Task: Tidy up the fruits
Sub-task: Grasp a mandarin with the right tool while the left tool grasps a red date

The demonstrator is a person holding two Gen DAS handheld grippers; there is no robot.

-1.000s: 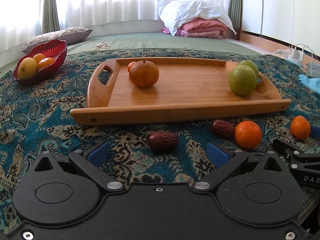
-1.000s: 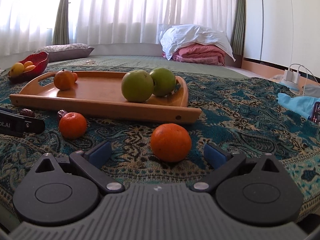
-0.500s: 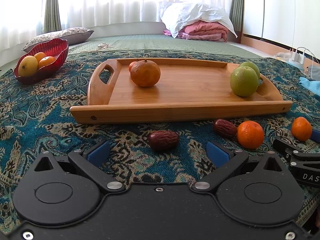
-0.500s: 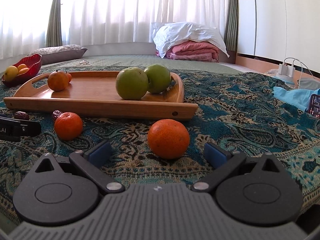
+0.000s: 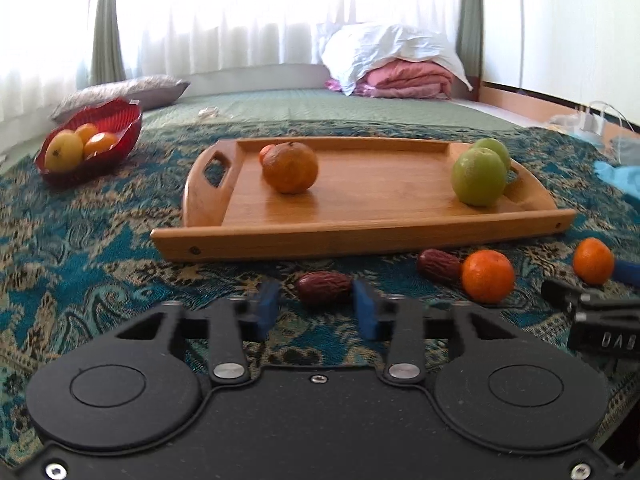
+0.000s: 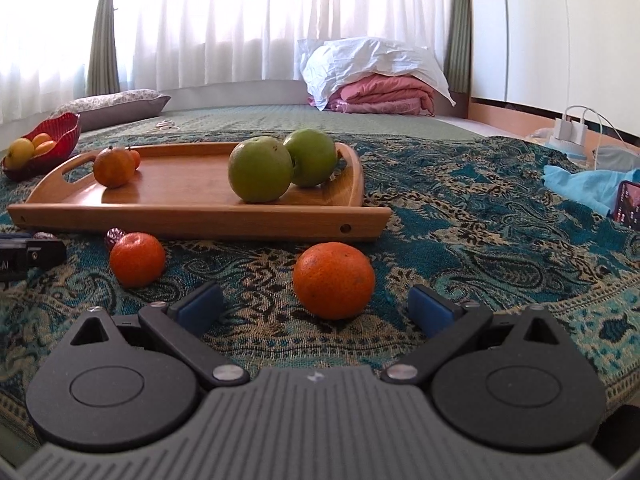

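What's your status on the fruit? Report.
Left gripper just closed, date between its fingers, grip unconfirmed. Right gripper open, mandarin between its fingers, untouched. Wooden tray ahead, nothing blocking.

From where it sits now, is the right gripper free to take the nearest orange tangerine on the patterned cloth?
Probably yes. The right gripper is open, the orange tangerine lies just ahead between its blue fingers, nothing stands between them, and the wooden tray sits farther back.

Wooden tray holds two green apples and oranges; tangerines and brown dates lie before its front rim.
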